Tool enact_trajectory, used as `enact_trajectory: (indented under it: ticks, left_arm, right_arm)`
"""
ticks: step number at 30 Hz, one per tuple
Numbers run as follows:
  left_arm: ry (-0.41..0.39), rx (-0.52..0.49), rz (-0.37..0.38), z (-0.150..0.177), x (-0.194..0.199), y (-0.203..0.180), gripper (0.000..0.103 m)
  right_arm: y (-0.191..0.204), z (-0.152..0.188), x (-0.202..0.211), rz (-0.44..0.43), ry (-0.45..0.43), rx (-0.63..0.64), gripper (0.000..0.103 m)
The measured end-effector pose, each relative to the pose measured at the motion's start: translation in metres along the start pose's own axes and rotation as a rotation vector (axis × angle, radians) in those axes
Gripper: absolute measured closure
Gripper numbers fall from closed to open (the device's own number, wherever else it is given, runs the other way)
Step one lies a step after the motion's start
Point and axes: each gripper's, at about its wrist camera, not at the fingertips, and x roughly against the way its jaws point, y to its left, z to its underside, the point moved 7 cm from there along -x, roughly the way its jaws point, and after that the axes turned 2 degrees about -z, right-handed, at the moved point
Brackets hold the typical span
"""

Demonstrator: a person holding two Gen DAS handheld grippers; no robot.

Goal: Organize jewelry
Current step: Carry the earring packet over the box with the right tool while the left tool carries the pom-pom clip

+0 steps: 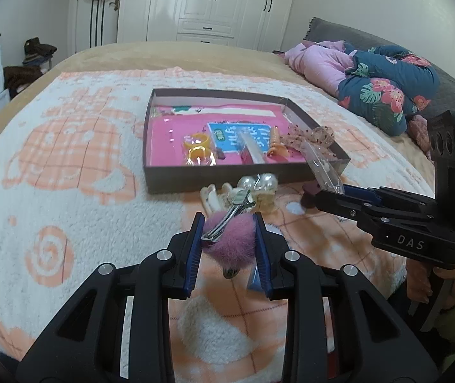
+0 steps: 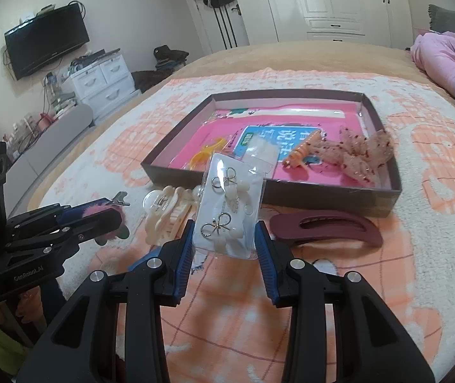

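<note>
My left gripper [image 1: 228, 228] is shut on a pink fluffy pom-pom hair clip [image 1: 232, 239], held above the blanket in front of the box. My right gripper [image 2: 224, 234] is shut on a clear packet of bow earrings [image 2: 229, 210], held just in front of the shallow brown box [image 2: 323, 196]. The box [image 1: 150, 175] holds yellow rings [image 1: 197, 148], an orange claw clip [image 2: 302, 151] and a sparkly scrunchie [image 2: 361, 151]. On the blanket lie a cream claw clip [image 2: 163, 220], a pearl piece [image 1: 260, 183] and a maroon hair clip [image 2: 326, 228].
A pink and floral bundle of bedding [image 1: 370, 76] lies at the far right of the bed. White wardrobes [image 1: 208, 3] stand behind it. A drawer unit [image 2: 99, 79] and a wall TV [image 2: 45, 40] are on the left.
</note>
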Motion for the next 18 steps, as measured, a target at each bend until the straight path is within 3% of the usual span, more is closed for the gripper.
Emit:
enact_trajectory:
  ticks: [18]
  left_arm:
    - [-0.023,-0.058,0.008,-0.041,-0.022,-0.040,0.081]
  right_arm:
    - [-0.041,-0.019,0.024,0.063,-0.082,-0.043,0.067]
